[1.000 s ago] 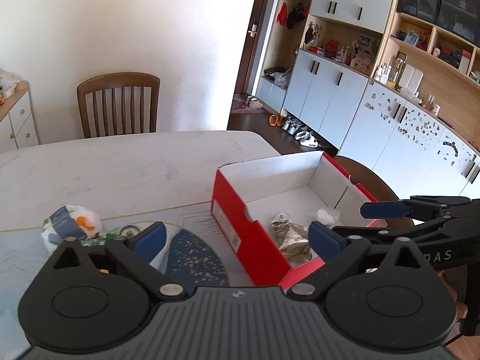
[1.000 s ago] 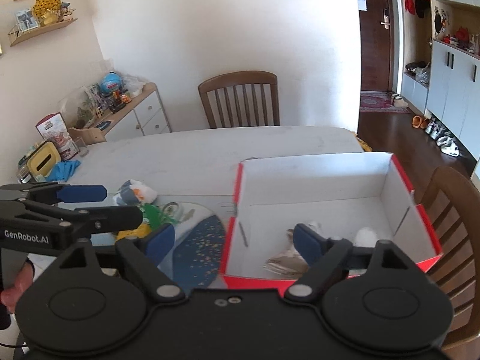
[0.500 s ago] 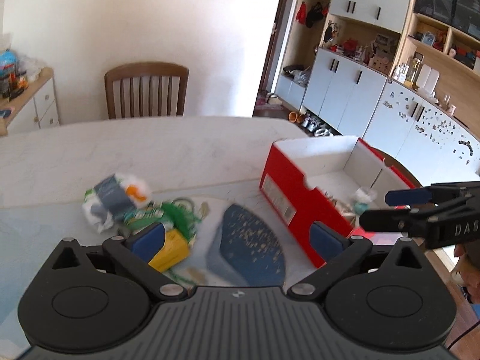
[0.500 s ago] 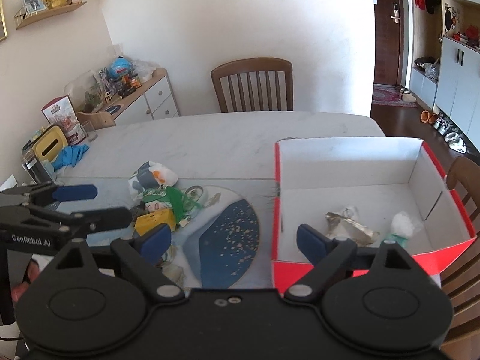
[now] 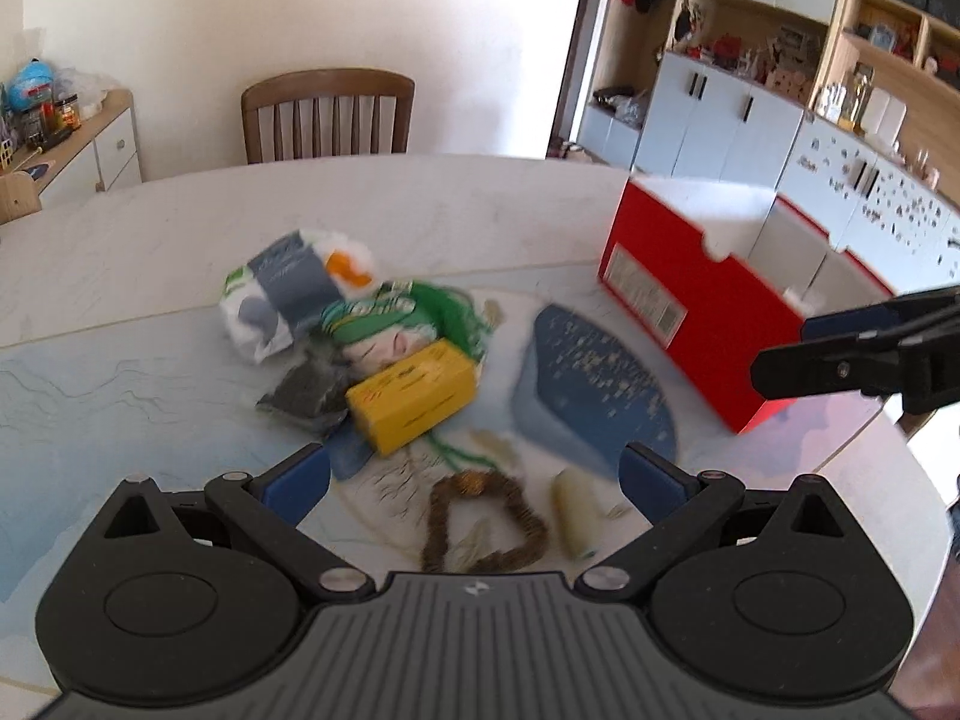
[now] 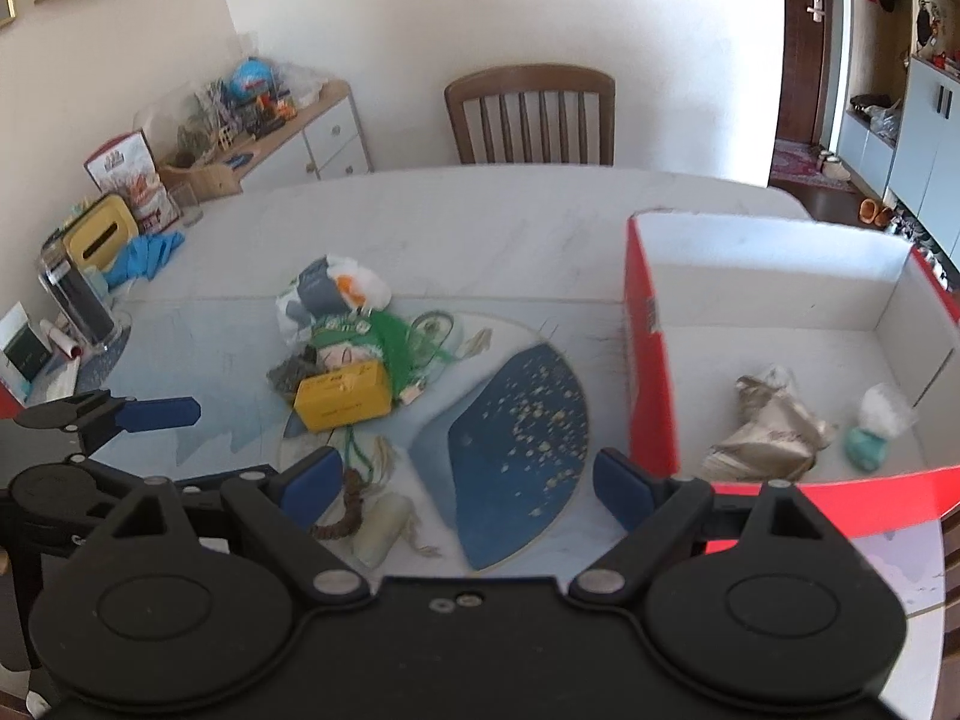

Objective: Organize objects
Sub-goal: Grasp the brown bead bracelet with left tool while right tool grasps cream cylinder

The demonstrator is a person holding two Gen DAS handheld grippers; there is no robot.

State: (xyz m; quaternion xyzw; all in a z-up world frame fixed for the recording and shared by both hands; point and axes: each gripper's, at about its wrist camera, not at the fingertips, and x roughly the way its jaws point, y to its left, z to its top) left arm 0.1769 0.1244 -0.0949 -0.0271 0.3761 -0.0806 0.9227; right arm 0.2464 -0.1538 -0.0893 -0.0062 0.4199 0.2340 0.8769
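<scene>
Your left gripper [image 5: 474, 471] hangs spread wide and empty above the near edge of the table [image 5: 420, 216], its blue pads either side of a brown beaded loop [image 5: 480, 519] and a small cream roll [image 5: 573, 507] lying just ahead of it; that placement reads as lining up on the clutter, with the loop the closest candidate, though that is only a guess. Your right gripper [image 6: 465, 483] is likewise released and carrying nothing, held low between the pile and the red box [image 6: 651, 372]; it sits close to the box wall, so either arm can reach across to drop things in.

Just beyond the loop, a yellow box [image 5: 414, 399] rests against a green bundle [image 5: 390, 315], a dark grey packet [image 5: 306, 387] and a white printed bag [image 5: 294, 294], all touching in one heap; a blue speckled fan [image 5: 594, 384] lies flat between the heap and the red box. Inside the box you already have a crumpled silver wrapper [image 6: 768, 432] and a white-and-teal scrap [image 6: 873, 429], so sorting looks partly done, with most of the pile left on the table.

The left view is blurred, so smaller bits near the fan are hard to name.
</scene>
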